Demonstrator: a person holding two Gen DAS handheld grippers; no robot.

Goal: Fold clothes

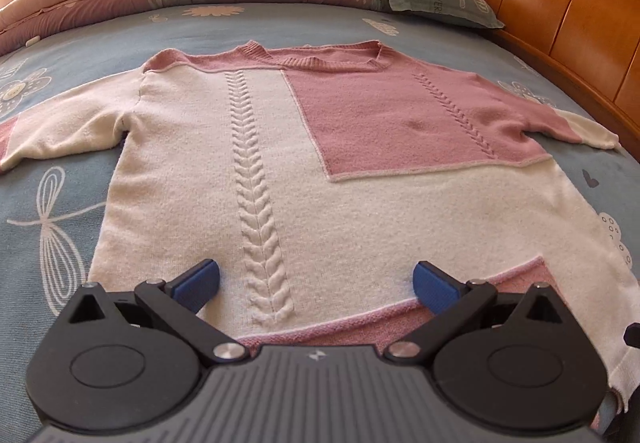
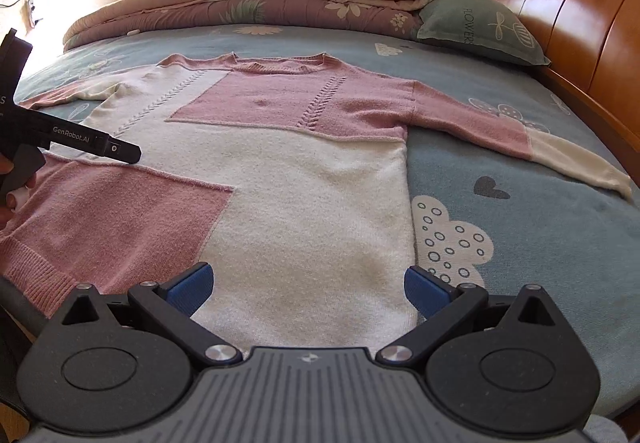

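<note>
Flat on the blue patterned bedsheet [image 1: 60,203], a fuzzy pink-and-cream cable-knit sweater [image 1: 320,171] is lying spread out. Both the left gripper [image 1: 316,283] and right gripper [image 2: 308,285] are hovering at its hem, jaws wide apart, gripping nothing; one cuff is running out of frame.

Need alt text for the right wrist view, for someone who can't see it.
A pink and cream sweater lies flat, unfolded, sleeves spread, on a blue patterned bedsheet. The open right gripper hovers at its hem, holding nothing; the left gripper shows at the left edge.
</note>
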